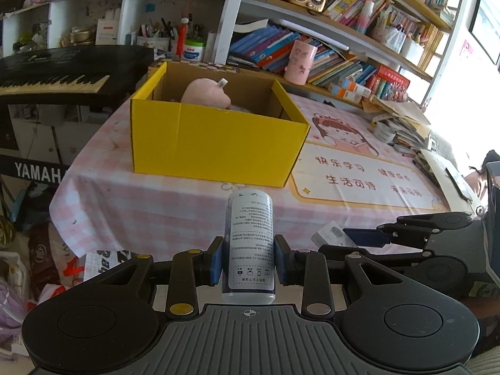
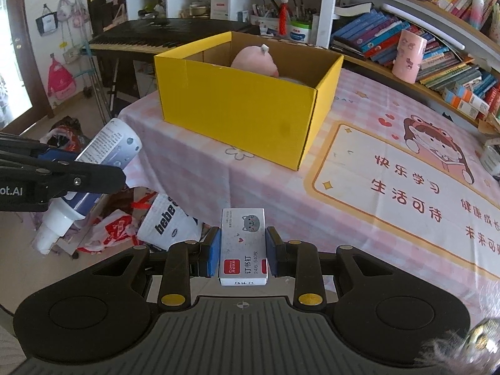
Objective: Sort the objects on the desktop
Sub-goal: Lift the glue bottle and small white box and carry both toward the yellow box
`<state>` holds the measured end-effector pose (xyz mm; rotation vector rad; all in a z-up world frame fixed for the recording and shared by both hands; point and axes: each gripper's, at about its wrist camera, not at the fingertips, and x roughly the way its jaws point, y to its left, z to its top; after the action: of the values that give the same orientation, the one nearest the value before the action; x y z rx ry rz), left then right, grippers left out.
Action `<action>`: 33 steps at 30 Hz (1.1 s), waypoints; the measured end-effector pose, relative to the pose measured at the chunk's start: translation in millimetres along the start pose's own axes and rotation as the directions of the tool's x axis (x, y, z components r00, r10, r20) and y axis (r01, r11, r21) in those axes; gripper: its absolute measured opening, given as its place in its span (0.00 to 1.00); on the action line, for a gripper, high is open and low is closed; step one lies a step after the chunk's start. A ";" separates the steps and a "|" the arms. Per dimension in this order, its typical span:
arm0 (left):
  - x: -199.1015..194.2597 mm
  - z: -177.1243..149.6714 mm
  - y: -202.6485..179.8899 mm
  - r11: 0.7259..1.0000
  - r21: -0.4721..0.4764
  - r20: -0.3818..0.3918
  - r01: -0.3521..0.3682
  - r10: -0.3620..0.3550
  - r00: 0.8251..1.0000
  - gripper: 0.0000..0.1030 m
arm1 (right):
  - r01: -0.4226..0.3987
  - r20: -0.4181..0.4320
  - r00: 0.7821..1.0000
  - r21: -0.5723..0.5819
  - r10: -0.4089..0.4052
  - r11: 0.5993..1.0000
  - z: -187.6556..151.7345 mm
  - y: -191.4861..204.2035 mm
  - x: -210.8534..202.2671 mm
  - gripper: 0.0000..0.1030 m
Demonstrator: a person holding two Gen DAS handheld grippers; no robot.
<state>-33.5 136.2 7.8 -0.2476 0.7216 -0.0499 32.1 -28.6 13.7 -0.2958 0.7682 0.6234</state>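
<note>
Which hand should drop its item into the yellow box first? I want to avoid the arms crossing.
Probably the left. Its gripper, shut on the spray bottle, faces the yellow box almost squarely. The right gripper, holding the staple box, sits further toward the box's corner.

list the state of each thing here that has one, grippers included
left gripper: shut on the spray bottle
spray bottle: held, off the table
right gripper: shut on the staple box
staple box: held, closed
yellow box: open-topped, on the table
pink plush: inside the yellow box
</note>
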 end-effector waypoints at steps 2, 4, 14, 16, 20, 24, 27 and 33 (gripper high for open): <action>0.4 0.1 3.3 1.000 -0.006 0.000 0.001 -0.001 1.000 0.30 | -0.002 0.000 1.000 -0.009 0.002 1.000 0.7 2.0 0.8 0.27; 1.7 1.5 7.4 1.000 -0.018 -0.006 0.009 -0.009 1.000 0.30 | -0.004 -0.001 1.000 -0.017 0.004 1.000 1.7 3.9 1.5 0.27; 11.6 10.9 18.5 0.998 -0.063 -0.011 0.016 -0.017 1.000 0.30 | -0.020 -0.007 1.000 -0.027 0.020 0.999 13.2 2.3 8.5 0.27; 17.0 13.6 18.0 0.998 -0.063 -0.016 0.024 -0.026 1.000 0.30 | -0.027 -0.005 1.000 -0.011 0.027 1.000 17.7 0.7 9.4 0.27; 26.0 19.7 17.5 0.997 -0.065 -0.019 0.046 -0.047 0.999 0.30 | -0.028 -0.007 1.000 0.021 0.028 0.999 24.7 -3.6 12.3 0.27; 27.6 32.2 19.1 0.995 -0.089 0.016 0.049 -0.048 0.999 0.30 | -0.027 -0.002 1.000 0.022 0.027 0.999 32.9 -11.2 13.6 0.27; 26.7 46.8 20.2 0.994 -0.097 0.051 0.043 -0.038 0.998 0.30 | -0.034 0.017 0.999 0.035 0.033 0.999 43.2 -19.0 14.5 0.27; 26.9 80.0 21.2 0.995 -0.092 0.131 0.028 -0.016 0.991 0.30 | -0.068 0.101 0.993 0.035 0.064 0.997 77.0 -34.2 13.9 0.27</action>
<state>38.7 169.9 43.2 -0.3460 0.5923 -0.0205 103.7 -13.7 57.7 -0.2032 0.6951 0.6797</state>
